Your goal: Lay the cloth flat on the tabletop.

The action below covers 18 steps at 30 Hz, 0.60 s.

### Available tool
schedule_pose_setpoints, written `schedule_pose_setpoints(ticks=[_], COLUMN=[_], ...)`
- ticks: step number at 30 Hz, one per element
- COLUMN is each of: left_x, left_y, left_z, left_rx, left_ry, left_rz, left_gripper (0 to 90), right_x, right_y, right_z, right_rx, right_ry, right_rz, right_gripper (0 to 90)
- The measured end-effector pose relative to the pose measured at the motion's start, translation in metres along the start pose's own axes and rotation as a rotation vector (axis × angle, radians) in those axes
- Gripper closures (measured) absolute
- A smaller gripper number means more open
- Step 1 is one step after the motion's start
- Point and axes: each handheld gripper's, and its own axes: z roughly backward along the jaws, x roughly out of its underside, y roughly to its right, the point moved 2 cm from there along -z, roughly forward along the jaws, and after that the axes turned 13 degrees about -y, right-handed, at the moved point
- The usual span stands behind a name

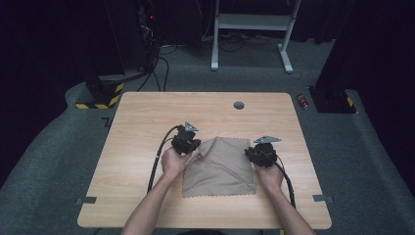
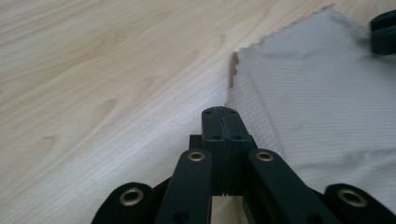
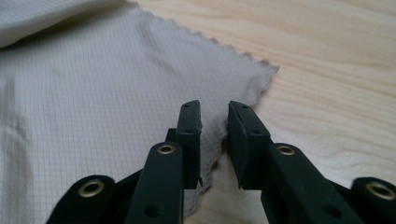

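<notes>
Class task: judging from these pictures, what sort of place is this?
Probably a lab or recording studio: a bare wooden table on grey carpet, dark curtains around it, cables on the floor and a hazard-striped stand base.

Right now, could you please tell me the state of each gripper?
Left gripper: shut on the beige cloth's edge.
Right gripper: jaws slightly apart, cloth edge between them, not yet pinched.
</notes>
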Motion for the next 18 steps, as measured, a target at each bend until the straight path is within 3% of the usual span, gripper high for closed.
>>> schedule_pose_setpoints(ticks=[3,4,9,14,15,18], left_x=[0.002,0.005,0.005,0.003,0.002,-0.003], left_y=[-0.008,-0.016,-0.026,-0.03,-0.03,-0.031], left_z=[-0.003,-0.008,-0.016,-0.024,-0.024,-0.025], left_rx=[-0.006,-0.013,-0.049,-0.08,-0.081,-0.105], left_ry=[-0.009,-0.021,-0.001,-0.007,-0.004,-0.001], left_rz=[0.023,0.054,0.072,0.059,0.059,0.043], left_gripper=[90.0,90.0,90.0,90.0,90.0,90.0], right_x=[-0.006,-0.009,-0.02,-0.027,-0.028,-0.031], right_y=[0.005,0.007,0.014,0.015,0.017,0.02], right_z=[0.004,0.005,-0.004,-0.012,-0.017,-0.017], right_rx=[-0.003,-0.005,0.01,0.051,0.07,0.065], right_ry=[0.025,0.027,-0.001,-0.013,-0.037,-0.047], right_rz=[-0.007,-0.019,-0.047,-0.056,-0.067,-0.087], right_gripper=[76.4,76.1,72.9,69.5,69.4,74.4])
